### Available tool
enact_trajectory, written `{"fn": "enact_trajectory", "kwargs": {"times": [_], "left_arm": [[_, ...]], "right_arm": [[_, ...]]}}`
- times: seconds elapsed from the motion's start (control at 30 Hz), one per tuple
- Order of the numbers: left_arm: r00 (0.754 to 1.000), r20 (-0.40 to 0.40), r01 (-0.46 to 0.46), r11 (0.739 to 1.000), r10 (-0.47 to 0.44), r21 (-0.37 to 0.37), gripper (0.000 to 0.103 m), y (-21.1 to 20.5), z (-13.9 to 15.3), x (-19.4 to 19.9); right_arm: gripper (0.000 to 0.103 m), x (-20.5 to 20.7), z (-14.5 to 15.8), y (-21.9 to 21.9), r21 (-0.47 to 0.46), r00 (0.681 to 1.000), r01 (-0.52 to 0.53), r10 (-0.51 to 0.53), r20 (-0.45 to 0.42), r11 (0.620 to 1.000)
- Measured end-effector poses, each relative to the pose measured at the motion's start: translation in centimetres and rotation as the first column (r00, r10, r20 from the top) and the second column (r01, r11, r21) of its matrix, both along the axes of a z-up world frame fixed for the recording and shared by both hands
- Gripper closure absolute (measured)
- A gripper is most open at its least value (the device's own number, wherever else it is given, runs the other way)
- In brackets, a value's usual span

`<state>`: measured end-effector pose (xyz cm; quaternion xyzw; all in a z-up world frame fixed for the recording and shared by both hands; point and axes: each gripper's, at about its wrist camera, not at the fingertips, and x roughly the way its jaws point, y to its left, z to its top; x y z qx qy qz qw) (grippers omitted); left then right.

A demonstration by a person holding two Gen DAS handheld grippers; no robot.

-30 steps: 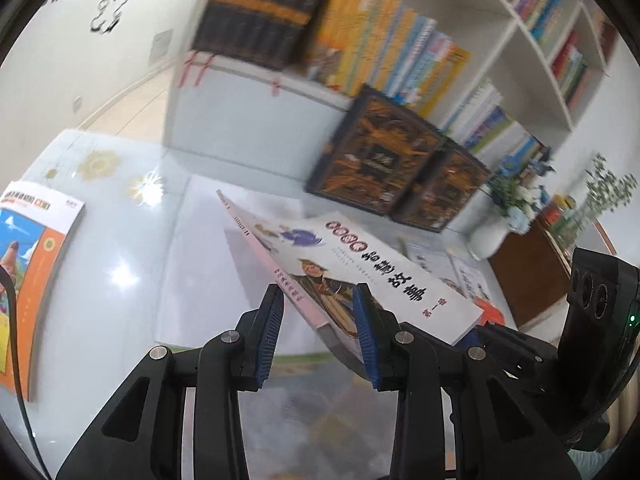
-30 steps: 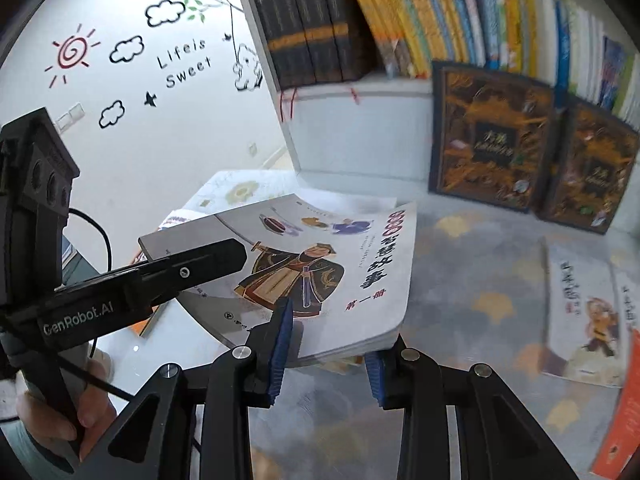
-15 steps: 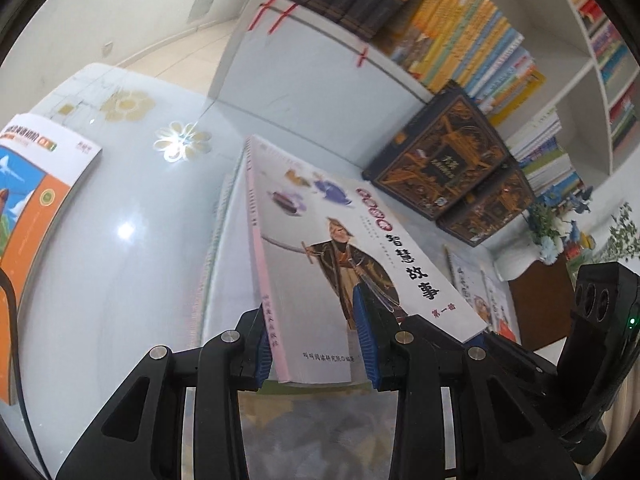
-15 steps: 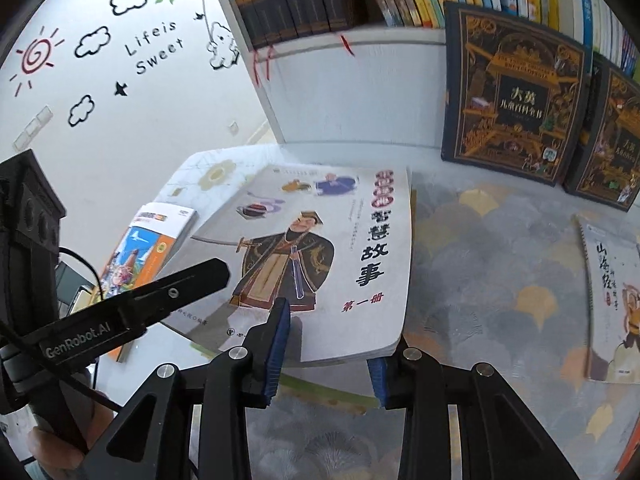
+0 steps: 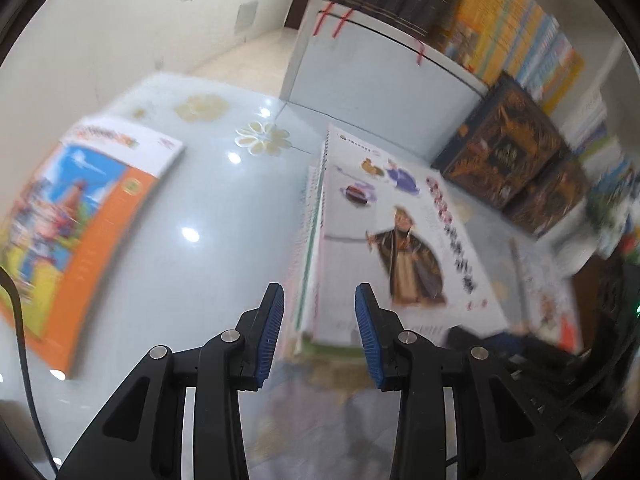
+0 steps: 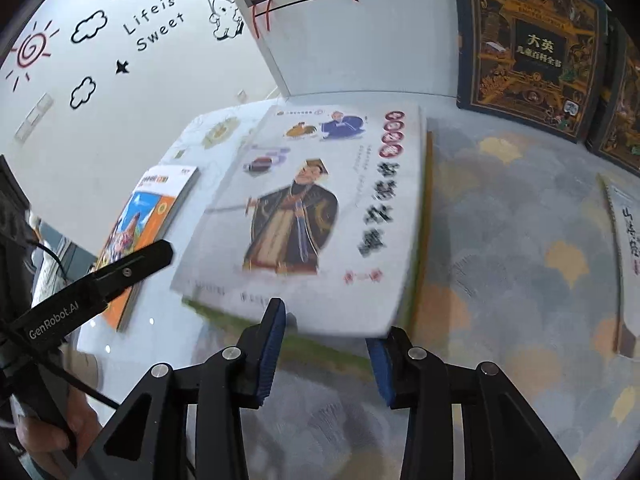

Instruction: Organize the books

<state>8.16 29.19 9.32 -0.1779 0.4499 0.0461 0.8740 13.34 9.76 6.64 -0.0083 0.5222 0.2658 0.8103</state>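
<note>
On surface [image 5: 224,216], white storybook [image 6: 320,208] lay atop stack; both grippers, left [image 5: 319,334] and right [image 6: 326,350], jaws just opening, released it, squaring pile.

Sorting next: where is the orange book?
The orange book lies flat on the table's left side in both views, apart from the white book.

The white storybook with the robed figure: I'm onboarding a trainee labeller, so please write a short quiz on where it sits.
1. True or false: the white storybook lies flat on a green-edged book.
2. Which book lies alone on the glossy table, to its left in the right wrist view? A red notebook; B orange-covered book; C blue folder.
3. Fill in: the dark ornate volumes stand against the white ____.
Key: 1 true; 2 B; 3 bookcase.
</note>
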Motion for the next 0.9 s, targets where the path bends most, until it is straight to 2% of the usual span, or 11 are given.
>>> {"fn": "enact_trajectory", "kwargs": {"times": [0.07,0.17,0.27,0.37,0.5,0.63,0.73,0.8,0.9], "left_arm": [[0.999,-0.009,0.035,0.998,-0.035,0.043,0.066,-1.3,0.5,-1.0],[0.995,-0.007,0.101,0.995,-0.101,0.011,0.060,-4.2,0.8,-2.3],[0.980,-0.020,0.198,0.980,-0.198,-0.012,0.054,-8.8,0.1,-2.8],[0.957,-0.059,0.280,0.959,-0.282,-0.049,0.052,-13.9,-1.2,-3.0],[0.923,-0.112,0.352,0.926,-0.368,-0.137,0.040,-20.4,-3.8,-3.0],[0.899,-0.173,0.383,0.914,-0.403,-0.135,0.040,-26.2,-6.0,-3.5],[0.898,-0.191,0.384,0.918,-0.396,-0.098,0.039,-28.7,-7.1,-4.0],[0.898,-0.221,0.369,0.925,-0.381,-0.092,0.028,-29.8,-8.0,-4.3],[0.919,-0.202,0.332,0.941,-0.339,-0.069,0.015,-30.4,-8.1,-5.0]], "right_arm": [[0.063,-1.4,0.2,-1.7,-0.026,1.000,0.002,-0.002,0.012,1.000],[0.059,-3.9,-0.3,-5.7,-0.086,0.999,0.046,-0.045,0.015,0.995],[0.058,-6.4,-1.2,-11.1,-0.140,0.989,0.143,-0.145,-0.005,0.980],[0.056,-8.7,-2.2,-17.4,-0.219,0.962,0.266,-0.274,-0.007,0.939],[0.052,-10.8,-2.9,-24.1,-0.312,0.919,0.378,-0.393,0.017,0.872],[0.052,-11.9,-3.8,-29.4,-0.360,0.882,0.442,-0.472,0.004,0.822],[0.051,-12.5,-4.0,-32.1,-0.352,0.865,0.473,-0.502,0.010,0.808],[0.050,-12.6,-4.3,-33.0,-0.348,0.861,0.479,-0.509,0.007,0.806],[0.043,-13.0,-4.7,-34.6,-0.313,0.857,0.488,-0.516,-0.008,0.815]]}}
